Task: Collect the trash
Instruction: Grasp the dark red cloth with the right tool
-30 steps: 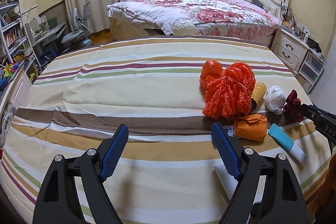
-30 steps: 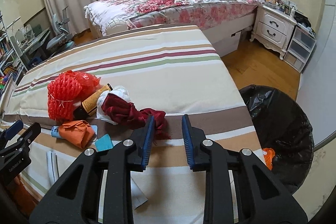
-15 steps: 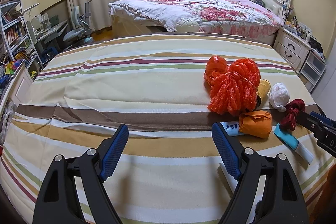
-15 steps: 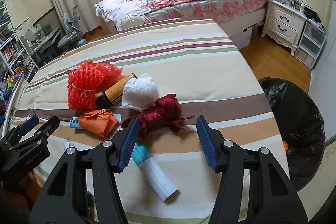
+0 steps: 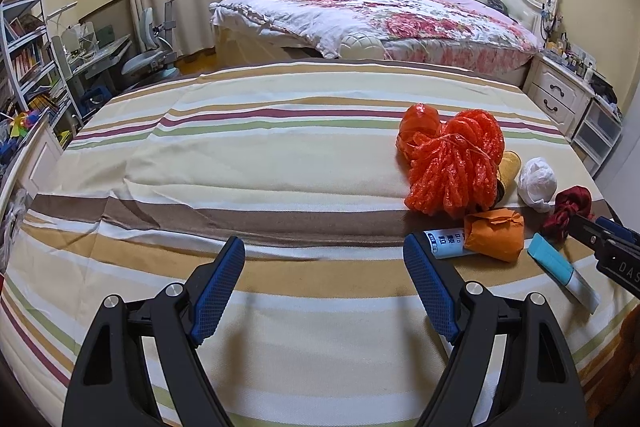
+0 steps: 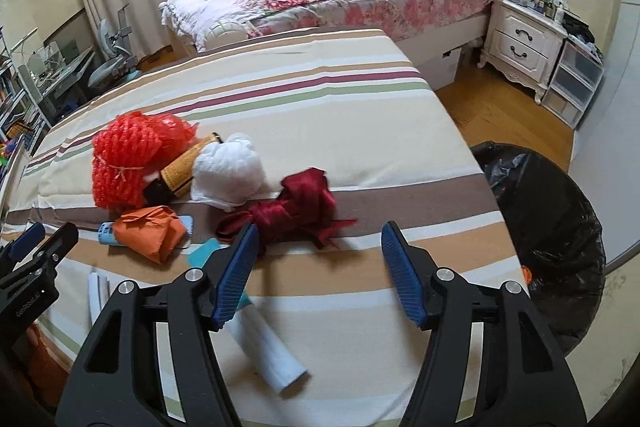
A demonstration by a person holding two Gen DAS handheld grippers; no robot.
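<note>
Right wrist view, right gripper [image 6: 316, 267] jaws just opening, empty, over crumpled maroon ribbon [image 6: 296, 207], left gripper [image 5: 324, 291] agape.

Crinkly plastic netting [image 5: 452, 167]; matt striped cloth sheet [image 5: 248, 163].

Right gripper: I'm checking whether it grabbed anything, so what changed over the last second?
The right gripper jaws have just been opening, empty; the dark red ribbon lies just beyond them. The left gripper stayed open, and the orange net pile stayed put.
</note>
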